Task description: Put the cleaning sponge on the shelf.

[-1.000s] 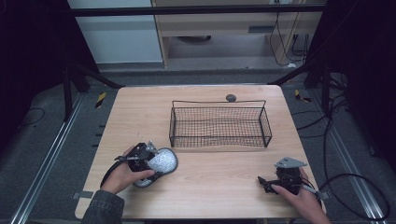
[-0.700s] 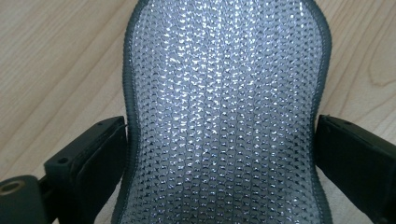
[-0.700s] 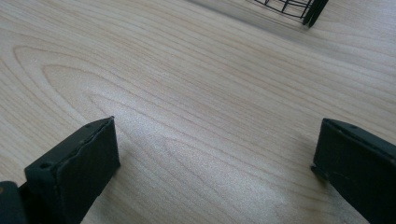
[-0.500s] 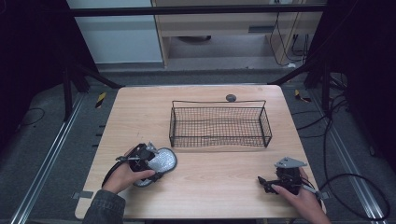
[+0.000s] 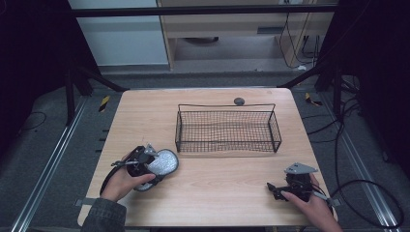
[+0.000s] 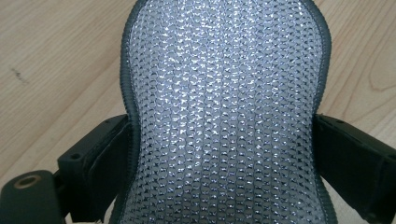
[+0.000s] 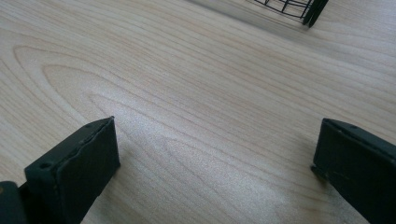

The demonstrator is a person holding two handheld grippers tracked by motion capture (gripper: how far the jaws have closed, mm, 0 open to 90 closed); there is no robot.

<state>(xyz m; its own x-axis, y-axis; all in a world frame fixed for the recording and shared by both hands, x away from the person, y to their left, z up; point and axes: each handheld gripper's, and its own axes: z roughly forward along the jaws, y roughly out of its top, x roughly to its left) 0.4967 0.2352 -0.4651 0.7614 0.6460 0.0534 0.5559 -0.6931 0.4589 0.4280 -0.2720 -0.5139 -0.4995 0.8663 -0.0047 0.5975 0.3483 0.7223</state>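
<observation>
With your left gripper (image 5: 145, 162) pinching the silver mesh pad (image 5: 162, 162) at its waist, lift level toward the wire basket (image 5: 227, 128), right gripper (image 5: 278, 190) idle, jaws wide and empty.

No readable text, label or number appears anywhere.

A pale wood counter (image 5: 212, 193) stands on a grey carpeted floor (image 5: 48, 145), with metal rails (image 5: 43, 179) running along either side of it. Behind it sits a white cabinet (image 5: 121, 34) beside a light wooden shelf unit (image 5: 232, 29). Black cables (image 5: 358, 145) trail across the floor on the right, and dark curtains (image 5: 29, 58) close both sides.
</observation>
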